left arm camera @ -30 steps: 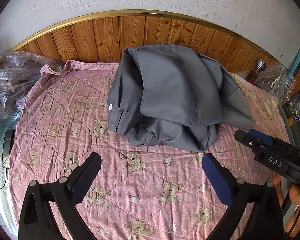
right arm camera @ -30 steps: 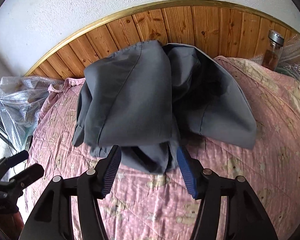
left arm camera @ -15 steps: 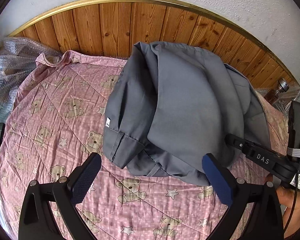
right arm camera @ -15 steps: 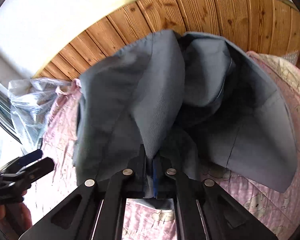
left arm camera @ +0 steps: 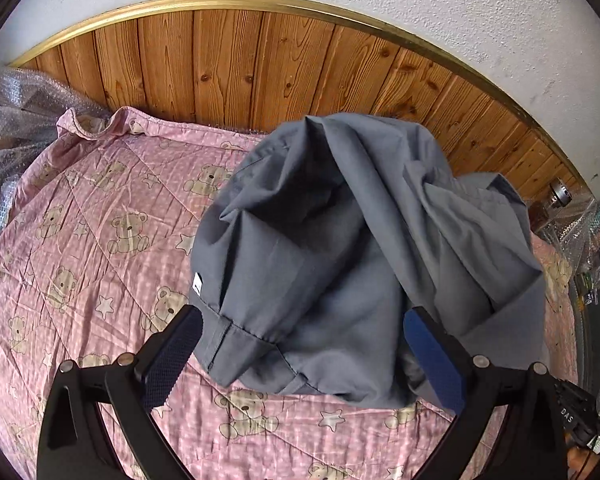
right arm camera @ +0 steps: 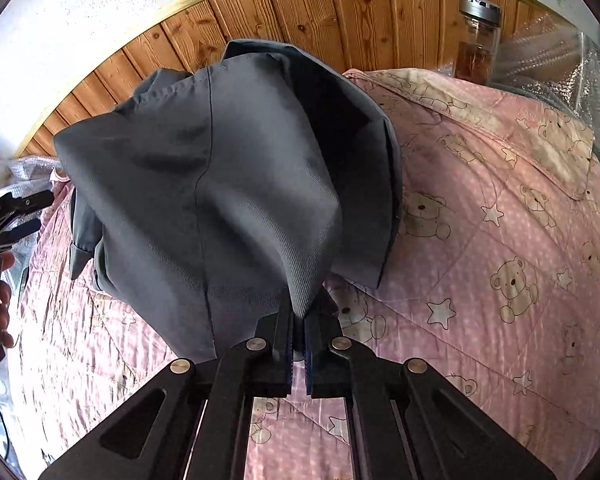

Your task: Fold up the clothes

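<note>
Right gripper is clenched on the grey garment, bunched toward 12 o'clock. Left gripper is released, jaws straddling its hem

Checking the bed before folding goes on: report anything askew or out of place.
The grey garment is bunched in a rumpled heap, not spread flat; the right gripper pinches one fold. A glass bottle stands at the pink quilt's far edge, odd on a bed.

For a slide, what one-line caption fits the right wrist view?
Right gripper pinches a bunched grey garment above a pink teddy-bear quilt.
</note>
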A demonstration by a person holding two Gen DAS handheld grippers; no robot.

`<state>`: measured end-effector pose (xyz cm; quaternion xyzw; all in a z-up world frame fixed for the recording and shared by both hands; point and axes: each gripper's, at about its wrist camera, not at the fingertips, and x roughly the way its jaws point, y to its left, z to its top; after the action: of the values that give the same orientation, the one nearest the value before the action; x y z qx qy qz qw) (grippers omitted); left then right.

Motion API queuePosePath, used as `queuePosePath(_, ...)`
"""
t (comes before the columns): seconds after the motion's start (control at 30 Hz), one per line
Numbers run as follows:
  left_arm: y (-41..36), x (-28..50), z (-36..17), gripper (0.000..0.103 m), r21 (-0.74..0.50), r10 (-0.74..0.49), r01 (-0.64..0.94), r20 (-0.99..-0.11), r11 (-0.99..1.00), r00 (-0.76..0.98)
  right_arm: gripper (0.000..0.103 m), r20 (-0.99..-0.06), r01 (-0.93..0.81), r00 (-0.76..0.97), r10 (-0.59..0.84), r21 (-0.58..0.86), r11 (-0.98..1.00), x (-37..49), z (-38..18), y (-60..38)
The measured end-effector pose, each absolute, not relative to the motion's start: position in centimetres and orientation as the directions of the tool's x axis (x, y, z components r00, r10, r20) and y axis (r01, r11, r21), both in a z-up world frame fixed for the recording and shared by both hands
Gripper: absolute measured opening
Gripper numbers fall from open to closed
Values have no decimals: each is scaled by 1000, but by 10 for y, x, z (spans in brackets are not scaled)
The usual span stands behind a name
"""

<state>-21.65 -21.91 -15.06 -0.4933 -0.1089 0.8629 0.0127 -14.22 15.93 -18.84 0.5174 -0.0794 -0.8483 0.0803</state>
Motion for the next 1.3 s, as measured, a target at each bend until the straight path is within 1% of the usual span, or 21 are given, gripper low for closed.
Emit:
queuePosePath(0.13, -230, -243, -164, 102, -263, 176, 101, -841, -960, -511, 3, -852, 40, -470, -230, 240, -970, -147, -184, 166)
queuePosePath(0.27, -260, -250, -172, 102, -167, 37, 194, -842, -967, -539, 2, -822, -10, -521, -228, 274, -962, -161, -165, 172)
queuePosePath(0.33, -273, -247, -180, 102, -173, 32, 201, -828, -964, -559, 2, -817, -35, -531, -226, 288, -957, -167, -160, 178)
queuePosePath(0.43, -281, -244, -195, 102, -232, 87, 166, -791, -959, -605, 2, -818, -83, -528, -228, 317, -945, -177, -161, 189)
queuePosePath(0.53, -273, -252, -219, 102, -288, 158, 132, -792, -949, -590, 2, -826, -136, -513, -233, 346, -928, -186, -169, 199)
queuePosePath(0.57, -267, -255, -228, 102, -280, 165, 120, -805, -952, -569, 2, -829, -152, -508, -235, 355, -922, -188, -171, 202)
queuePosePath(0.63, -254, -266, -250, 102, -268, 196, 91, -862, -959, -466, 3, -830, -178, -503, -242, 373, -910, -190, -175, 207)
queuePosePath(0.73, -256, -277, -274, 102, -267, 201, 158, -918, -951, -342, 3, -831, -186, -500, -243, 377, -907, -193, -177, 206)
queuePosePath(0.8, -261, -279, -275, 100, -306, 237, 170, -912, -937, -335, 3, -827, -181, -510, -237, 372, -910, -192, -174, 207)
queuePosePath(0.83, -264, -279, -274, 93, -332, 261, 170, -903, -928, -343, 2, -820, -183, -526, -226, 369, -911, -191, -170, 209)
queuePosePath(0.87, -267, -279, -271, 51, -355, 284, 162, -894, -921, -346, 2, -809, -190, -549, -210, 366, -911, -189, -163, 213)
queuePosePath(0.9, -269, -279, -268, 12, -374, 307, 147, -888, -916, -343, 2, -797, -197, -571, -194, 363, -911, -188, -156, 218)
queuePosePath(0.93, -272, -277, -262, 11, -394, 329, 132, -878, -910, -349, 2, -785, -204, -594, -178, 360, -910, -186, -148, 222)
queuePosePath(0.97, -275, -275, -252, 7, -404, 343, 107, -866, -908, -365, 2, -769, -208, -619, -158, 355, -912, -184, -138, 228)
queuePosePath(1.03, -287, -263, -213, 5, -422, 360, 51, -824, -905, -437, 2, -730, -209, -672, -123, 347, -914, -179, -114, 237)
queuePosePath(1.07, -296, -252, -187, 4, -438, 370, 27, -789, -898, -490, 2, -714, -208, -692, -107, 339, -918, -177, -102, 240)
queuePosePath(1.13, -319, -217, -113, 4, -452, 381, -54, -675, -890, -632, 2, -682, -208, -727, -75, 323, -923, -171, -81, 247)
queuePosePath(1.17, -329, -196, -77, 4, -434, 377, -100, -617, -895, -691, 2, -692, -219, -720, -61, 309, -925, -170, -80, 249)
queuePosePath(1.23, -338, -150, -41, 4, -364, 350, -152, -575, -919, -739, 2, -758, -265, -652, -14, 245, -933, -174, -106, 250)
queuePosePath(1.27, -342, -132, -41, 4, -350, 347, -157, -589, -924, -730, 2, -797, -288, -604, 12, 204, -936, -176, -126, 250)
queuePosePath(1.3, -343, -119, -61, 4, -351, 347, -140, -645, -926, -681, 7, -848, -318, -529, 34, 161, -934, -179, -152, 251)
